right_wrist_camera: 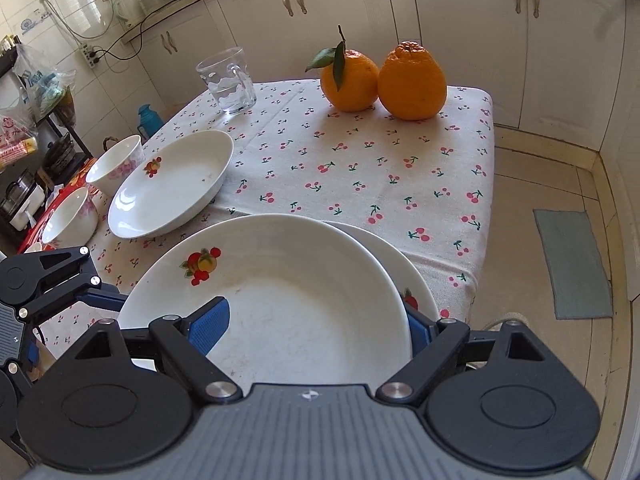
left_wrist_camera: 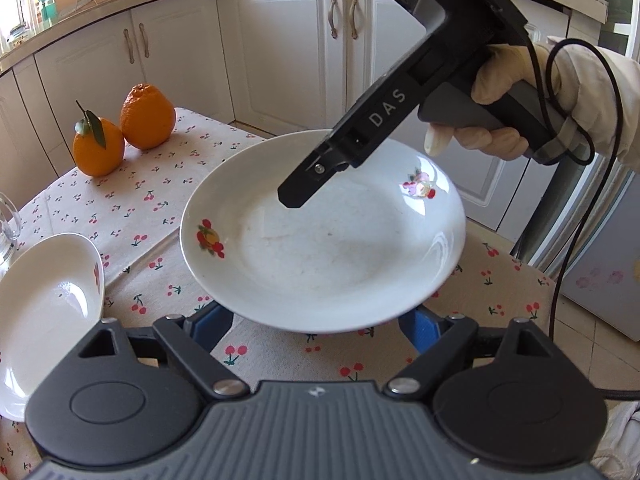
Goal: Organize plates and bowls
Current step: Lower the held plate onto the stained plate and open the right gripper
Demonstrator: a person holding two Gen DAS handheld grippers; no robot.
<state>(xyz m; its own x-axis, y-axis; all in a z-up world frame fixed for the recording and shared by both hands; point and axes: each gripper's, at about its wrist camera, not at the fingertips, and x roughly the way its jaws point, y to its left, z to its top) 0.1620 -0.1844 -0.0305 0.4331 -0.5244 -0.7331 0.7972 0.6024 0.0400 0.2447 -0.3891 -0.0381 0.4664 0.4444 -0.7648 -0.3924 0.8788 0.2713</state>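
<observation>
My grippers are black linkage frames with silver rivets, ribbed grey bodies and blue ribbed finger pads [right_wrist_camera: 210,326]. The right gripper [left_wrist_camera: 316,178] carries white "DAS" lettering, a grey handle and a looping black cable [left_wrist_camera: 576,128]. My hand [left_wrist_camera: 516,100] wears a cream glove.

1. Two oranges [right_wrist_camera: 384,80] touching side by side, far end of the desk [right_wrist_camera: 400,168], about 12 o'clock; left one with stem and leaf.
2. Glass mug [right_wrist_camera: 228,80] upright at 11 o'clock, well apart from the fruit.
3. Cherry-print cloth over the desk.
4. White cabinets [right_wrist_camera: 460,20] behind.
5. Green floor mat [right_wrist_camera: 572,264] at 3 o'clock.
6. Teal bottle [right_wrist_camera: 149,120] at 10 o'clock, beyond the desk edge.
</observation>
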